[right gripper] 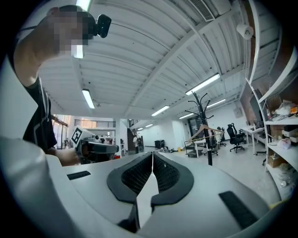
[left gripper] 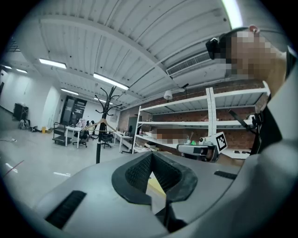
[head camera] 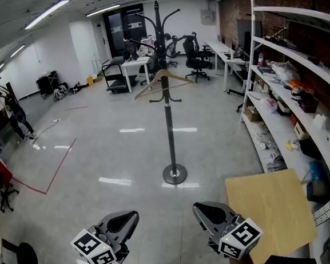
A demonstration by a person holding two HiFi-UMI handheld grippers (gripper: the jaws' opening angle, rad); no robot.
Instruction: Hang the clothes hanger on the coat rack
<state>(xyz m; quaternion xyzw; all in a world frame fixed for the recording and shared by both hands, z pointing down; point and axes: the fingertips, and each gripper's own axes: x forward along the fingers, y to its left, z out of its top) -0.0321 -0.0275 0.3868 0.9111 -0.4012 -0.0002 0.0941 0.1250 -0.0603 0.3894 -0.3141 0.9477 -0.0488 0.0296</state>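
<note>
A black coat rack stands on the grey floor ahead of me, on a round base. A wooden clothes hanger hangs on one of its upper arms. Both grippers are low and near me, well short of the rack. My left gripper is shut with nothing in it, and so is my right gripper. In the left gripper view the jaws meet, with the rack and hanger far off to the left. The right gripper view shows closed jaws, the rack and the hanger.
White shelving loaded with several items runs along the right wall. A tan board lies by my right gripper. Office chairs, desks and a cart stand at the back. Red tape marks the floor at left.
</note>
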